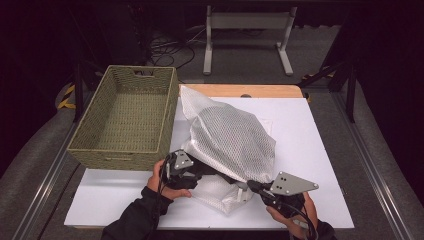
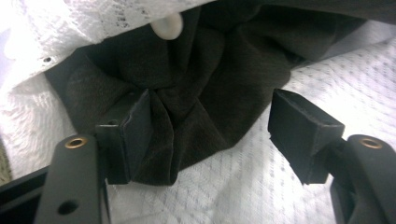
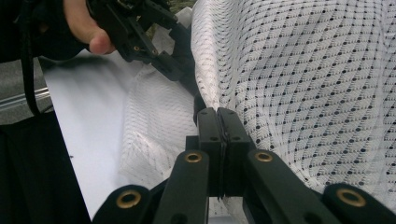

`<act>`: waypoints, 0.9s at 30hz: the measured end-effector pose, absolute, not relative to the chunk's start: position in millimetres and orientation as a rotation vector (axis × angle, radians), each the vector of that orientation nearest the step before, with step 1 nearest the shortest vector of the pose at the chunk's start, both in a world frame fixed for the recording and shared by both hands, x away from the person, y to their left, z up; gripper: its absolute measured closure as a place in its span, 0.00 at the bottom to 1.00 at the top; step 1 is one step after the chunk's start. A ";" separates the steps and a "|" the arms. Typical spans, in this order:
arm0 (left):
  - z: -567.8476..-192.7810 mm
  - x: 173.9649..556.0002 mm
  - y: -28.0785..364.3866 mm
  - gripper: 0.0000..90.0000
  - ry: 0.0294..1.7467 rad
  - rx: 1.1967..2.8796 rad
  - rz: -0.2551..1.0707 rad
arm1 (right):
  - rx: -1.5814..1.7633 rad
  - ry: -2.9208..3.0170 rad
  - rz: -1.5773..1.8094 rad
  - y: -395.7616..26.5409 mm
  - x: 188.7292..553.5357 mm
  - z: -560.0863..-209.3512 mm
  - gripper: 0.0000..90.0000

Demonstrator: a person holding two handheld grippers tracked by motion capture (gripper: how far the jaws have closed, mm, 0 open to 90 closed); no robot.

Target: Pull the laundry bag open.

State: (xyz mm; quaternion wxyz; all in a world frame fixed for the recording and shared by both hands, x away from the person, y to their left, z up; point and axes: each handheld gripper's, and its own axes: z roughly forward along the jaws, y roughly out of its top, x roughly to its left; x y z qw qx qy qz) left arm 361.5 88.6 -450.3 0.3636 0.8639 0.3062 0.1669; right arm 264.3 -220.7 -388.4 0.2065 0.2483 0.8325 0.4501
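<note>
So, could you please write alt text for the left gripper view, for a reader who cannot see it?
Open black tongs straddle a bunched dark fabric garment lying inside a white mesh laundry bag. The left pad touches the crumpled cloth and the right pad stands apart from it, above the mesh. A small white plastic toggle shows at the bag's upper edge.

One white mesh laundry bag (image 1: 231,140), one dark garment (image 2: 196,88), one woven basket (image 1: 95,145), two hand-held grippers
</note>
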 end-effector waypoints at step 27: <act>-430.3 375.6 60.9 0.93 0.669 2.161 0.380 | 0.631 2.407 1.279 -207.0 272.2 -397.9 0.99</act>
